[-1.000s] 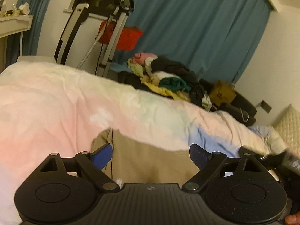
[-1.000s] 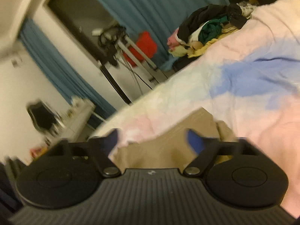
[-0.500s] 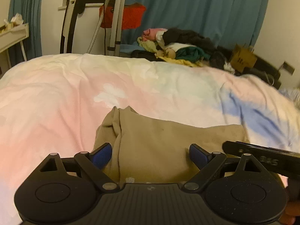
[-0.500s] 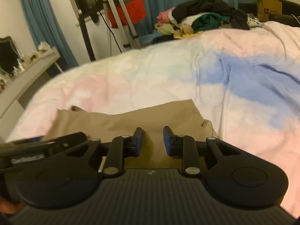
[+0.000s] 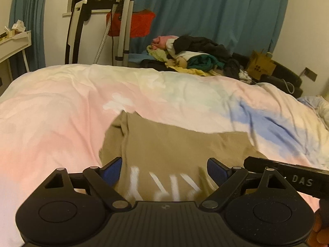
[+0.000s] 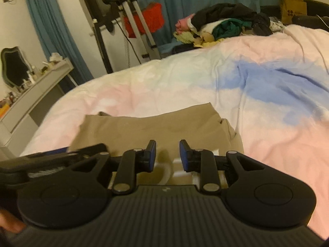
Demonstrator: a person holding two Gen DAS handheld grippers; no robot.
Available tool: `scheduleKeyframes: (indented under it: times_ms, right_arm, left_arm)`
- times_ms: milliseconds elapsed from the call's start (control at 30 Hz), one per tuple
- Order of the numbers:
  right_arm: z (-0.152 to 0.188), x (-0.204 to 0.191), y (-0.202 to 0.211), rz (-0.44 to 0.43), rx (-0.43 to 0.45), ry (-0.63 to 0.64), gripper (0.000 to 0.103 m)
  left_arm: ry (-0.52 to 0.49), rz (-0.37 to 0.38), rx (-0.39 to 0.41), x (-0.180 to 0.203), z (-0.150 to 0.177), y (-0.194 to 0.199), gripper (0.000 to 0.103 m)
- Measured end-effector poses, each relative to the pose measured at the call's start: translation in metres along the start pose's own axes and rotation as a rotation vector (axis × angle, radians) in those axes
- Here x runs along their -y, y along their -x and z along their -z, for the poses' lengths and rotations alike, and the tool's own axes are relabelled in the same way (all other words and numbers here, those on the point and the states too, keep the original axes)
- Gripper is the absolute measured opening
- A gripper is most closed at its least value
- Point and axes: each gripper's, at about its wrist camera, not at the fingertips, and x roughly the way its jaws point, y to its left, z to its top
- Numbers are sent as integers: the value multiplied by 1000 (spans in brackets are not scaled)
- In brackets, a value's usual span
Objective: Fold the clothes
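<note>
A tan T-shirt (image 5: 174,144) with white lettering lies flat on the pastel duvet (image 5: 61,107), close in front of both grippers. My left gripper (image 5: 164,168) is wide open just above the shirt's near part, its blue pads straddling the lettering and holding nothing. The right gripper's black body (image 5: 287,177) juts in from the right. In the right wrist view the T-shirt (image 6: 154,125) shows its folded right edge. My right gripper (image 6: 167,154) hovers over it, its pads a narrow gap apart with nothing between them. The left gripper (image 6: 61,156) shows at the left.
A pile of mixed clothes (image 5: 195,55) sits beyond the far edge of the bed, with a brown paper bag (image 5: 260,65) beside it. A metal stand (image 5: 121,30) and blue curtains are behind. A white dressing table (image 6: 37,86) is on the left.
Both grippers have settled level over the shirt, and its white lettering has come into view. The right gripper's fingers have narrowed from wide apart to a small gap. The left stayed wide open.
</note>
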Motion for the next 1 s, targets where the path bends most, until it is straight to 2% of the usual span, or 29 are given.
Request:
scheduleKeyframes:
  times_ms: [200,300,433,567,733,833,1000]
  right_arm:
    - [14,-10,25,24,8,38,28]
    - [25,-6,18,42,-42,36,28]
    - [34,1,7,45,-92,12,26]
    - [34,4,7,40,-98,-18,26]
    - [34,5,9,35,-107,-42,26]
    - [33,7,14,29,-116,-71,26]
    - [34,11,18,14,-121,-120,26]
  left_arm:
    - [-34,-29,-23,8,20,15,89]
    - [-25,-29,-41,9,25,17,89]
    - [52,-20,-65,0,24,22,86]
    - [182,40,-34,-20,20,49,79]
    - [356,215,2,-45,24,91,85]
    - [395,319,-47,-47,36,97,85]
    - [484,337,-171,-52,51,75,85]
